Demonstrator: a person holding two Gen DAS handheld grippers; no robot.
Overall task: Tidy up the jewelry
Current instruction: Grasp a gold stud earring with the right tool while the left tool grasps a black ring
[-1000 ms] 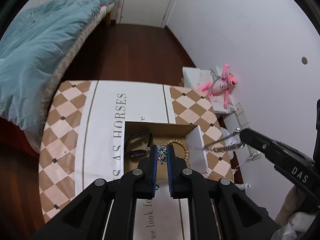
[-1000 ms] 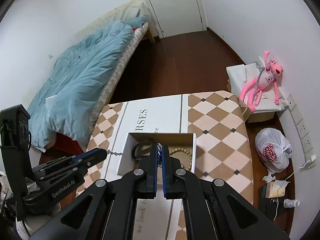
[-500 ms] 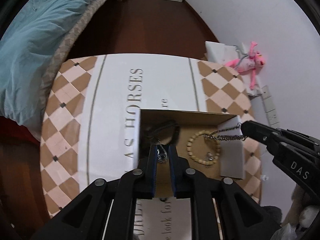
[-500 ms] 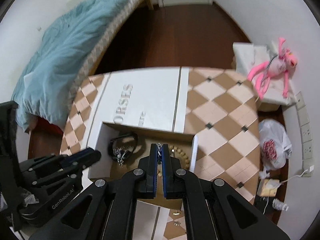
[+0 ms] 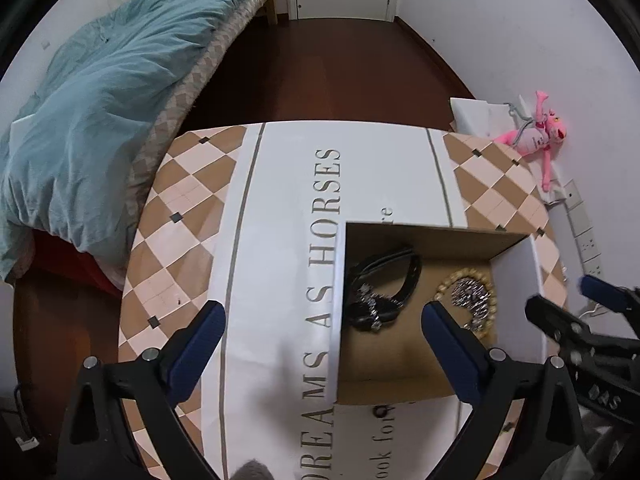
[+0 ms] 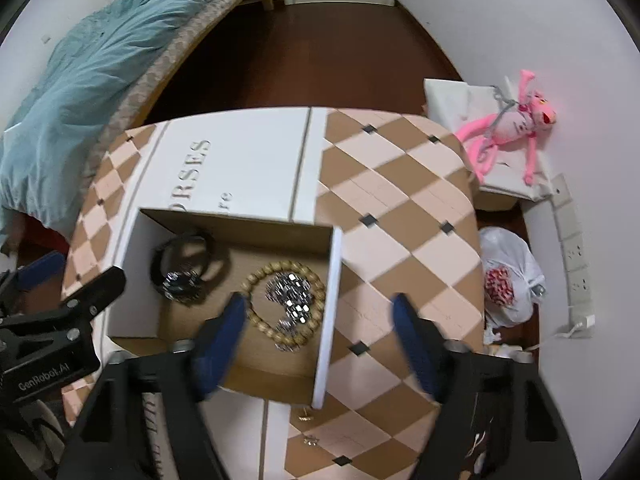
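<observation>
Two views, both looking down on a table with a brown-and-cream checked, lettered cloth (image 5: 192,216).

Left wrist view: the left gripper (image 5: 323,322) has its blue-padded fingers (image 5: 196,344) spread wide with nothing between them, above the near-left wall of an open shallow cardboard box with white outer sides (image 5: 516,276). Inside the box lie a black band with a sparkling silver ornament (image 5: 380,288) at left and a tan wooden bead bracelet (image 5: 486,280) at right, with a silver chain heaped inside its loop (image 5: 470,294). The right gripper (image 5: 560,300) enters from the right edge, also parted.

Right wrist view: the right gripper (image 6: 319,312) is spread and empty, over the box's right wall (image 6: 330,312). The bead bracelet (image 6: 260,320) encircles the silver chain (image 6: 292,296); the black band (image 6: 180,268) lies to its left. Two small gold pieces (image 6: 306,416) rest on the cloth just outside the box's near wall. A pink plush toy (image 6: 508,128) lies by the wall.
</observation>
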